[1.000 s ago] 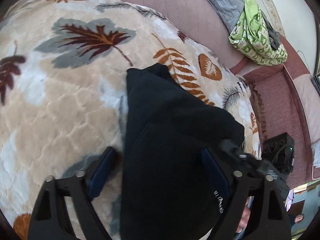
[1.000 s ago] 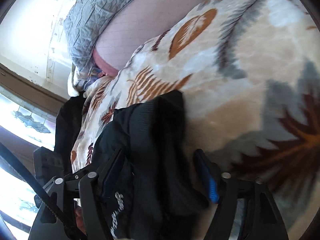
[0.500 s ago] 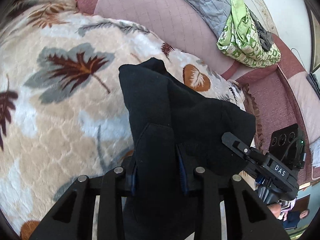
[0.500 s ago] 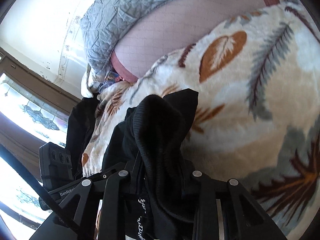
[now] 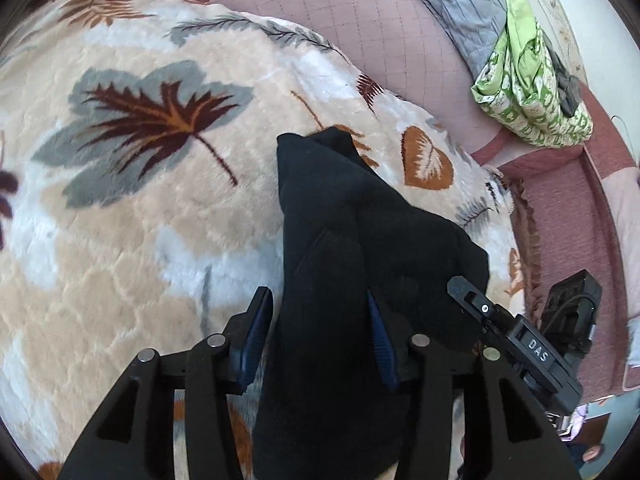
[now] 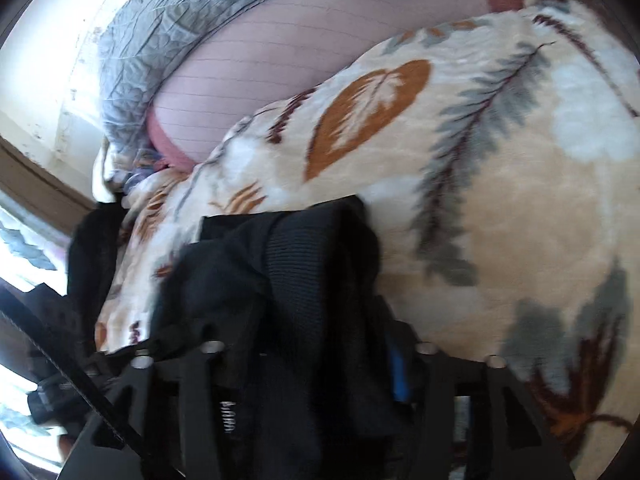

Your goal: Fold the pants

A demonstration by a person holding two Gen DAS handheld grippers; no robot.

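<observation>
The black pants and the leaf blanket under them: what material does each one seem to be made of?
The black pants look like a soft matte knit, perhaps fleece or jersey: they drape in thick folds without shine, and the right wrist view shows a ribbed band. The leaf blanket seems to be plush synthetic fleece: it has a fuzzy pile with an embossed quilt-like pattern and a slight sheen. The exact fibre cannot be told.

Black two-finger frames with silver screws and blue pads (image 5: 256,336) are seen; "DAS" is printed on the right gripper (image 5: 538,350).
</observation>
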